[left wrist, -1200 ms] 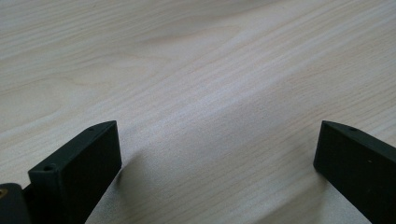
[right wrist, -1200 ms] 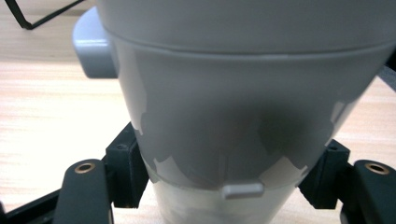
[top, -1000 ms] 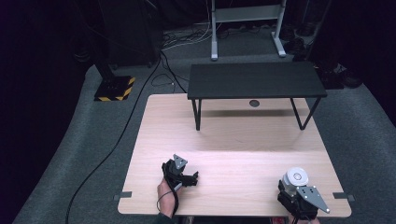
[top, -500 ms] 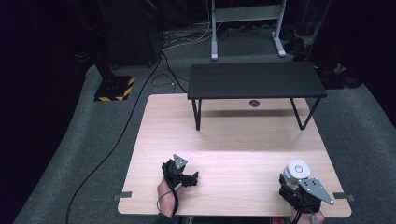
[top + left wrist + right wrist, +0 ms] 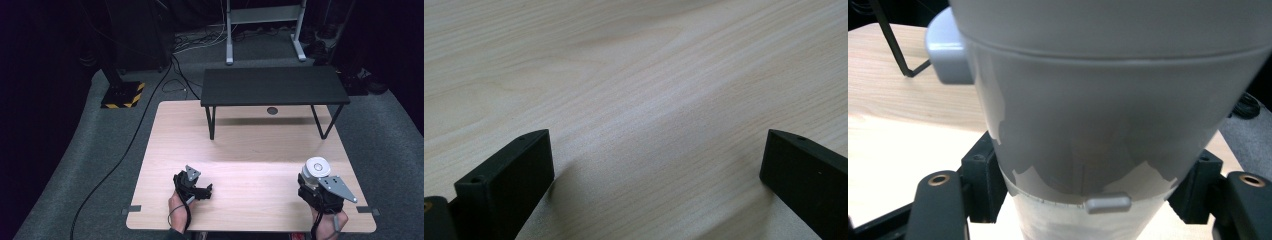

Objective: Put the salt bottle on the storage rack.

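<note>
Right gripper (image 5: 316, 181) — jaws closed on a white lidded container (image 5: 1108, 115), one jaw at each side of its lower body, low enough to leave the lid free. Container looks upright, with pale contents and a grey tab at the lid rim; whether it is resting on the worktop (image 5: 250, 150) or raised off it I cannot tell.

Left gripper (image 5: 200, 190) — jaws spread wide, nothing between them but bare wood, resting low on the worktop; likely parked.

Black shelf (image 5: 272, 86) stands well ahead of both.

Light wood surface (image 5: 250, 150) on grey carpet floor (image 5: 100, 165). Low black bench (image 5: 272, 86) at its far edge. Hazard-striped stand base (image 5: 122, 95) far left, cables (image 5: 125, 150) trailing. Room dark.
</note>
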The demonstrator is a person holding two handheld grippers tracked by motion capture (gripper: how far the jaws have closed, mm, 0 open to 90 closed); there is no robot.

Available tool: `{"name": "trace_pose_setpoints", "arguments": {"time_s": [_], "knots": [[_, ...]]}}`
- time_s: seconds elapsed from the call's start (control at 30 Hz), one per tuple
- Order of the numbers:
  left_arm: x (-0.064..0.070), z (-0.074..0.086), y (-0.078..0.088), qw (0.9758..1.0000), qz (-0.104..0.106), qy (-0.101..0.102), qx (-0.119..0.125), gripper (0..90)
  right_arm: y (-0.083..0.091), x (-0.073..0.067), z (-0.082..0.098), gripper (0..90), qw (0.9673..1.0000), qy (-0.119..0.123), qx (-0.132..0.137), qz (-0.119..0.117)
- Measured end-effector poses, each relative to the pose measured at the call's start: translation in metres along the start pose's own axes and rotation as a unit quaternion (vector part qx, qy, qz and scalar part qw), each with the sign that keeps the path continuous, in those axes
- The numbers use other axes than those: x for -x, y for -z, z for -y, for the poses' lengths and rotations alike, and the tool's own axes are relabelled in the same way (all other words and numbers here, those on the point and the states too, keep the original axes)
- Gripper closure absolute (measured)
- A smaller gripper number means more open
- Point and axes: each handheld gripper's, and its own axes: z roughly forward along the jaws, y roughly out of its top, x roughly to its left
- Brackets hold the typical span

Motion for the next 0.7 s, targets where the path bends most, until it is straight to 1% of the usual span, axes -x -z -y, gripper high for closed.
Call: {"name": "trace_pose_setpoints", "arguments": {"time_s": [0.17,0.37,0.7], "knots": [[0.000,0.000,0.000,1.0000,0.001,0.000,0.000,0.2,-0.006,-0.001,-0.013,29.4,0.9999,0.014,0.005,-0.007],[0.000,0.000,0.000,1.0000,0.001,0.001,0.000,0.2,-0.012,-0.002,-0.025,29.4,0.9996,0.024,0.007,-0.014],[-0.001,0.000,0.000,1.0000,0.003,0.000,0.000,0.3,-0.025,-0.004,-0.042,29.4,0.9992,0.033,0.006,-0.023]]}}
